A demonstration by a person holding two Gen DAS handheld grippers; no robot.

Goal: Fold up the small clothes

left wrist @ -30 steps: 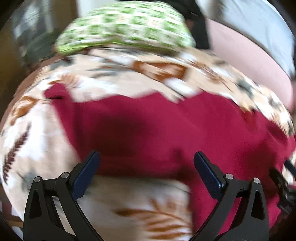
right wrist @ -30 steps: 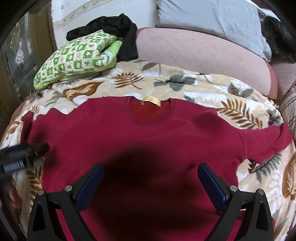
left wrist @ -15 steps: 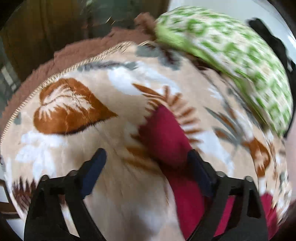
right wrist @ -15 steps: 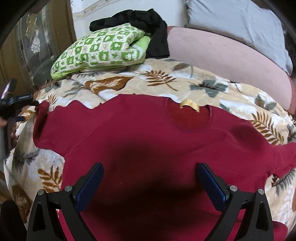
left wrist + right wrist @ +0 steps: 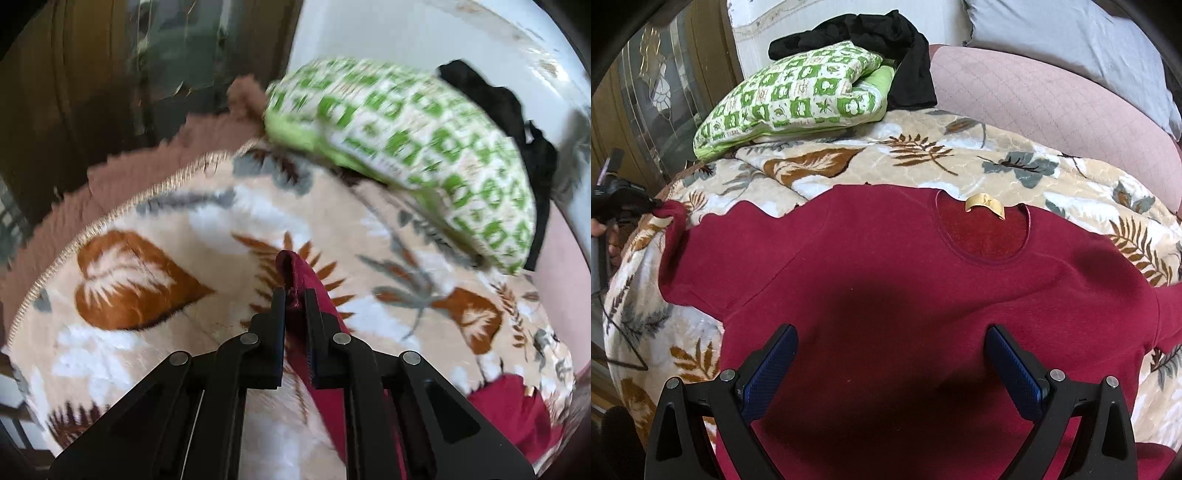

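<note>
Red sweater [image 5: 905,266]: spread flat on leaf-print blanket [image 5: 820,166], centre frame. Left gripper [image 5: 294,295]: clenched on sleeve cuff [image 5: 293,269], at frame left in right view. Right gripper [image 5: 890,365]: jaws wide, empty, above sweater body.

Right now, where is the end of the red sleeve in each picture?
Left wrist view: the sleeve end sits in the middle, pinched in the left claw.
Right wrist view: the sleeve end is at the far left edge, where the left claw grips it, above the leaf blanket.
Shared landmark: the green checked pillow, behind the sleeve in both.
</note>
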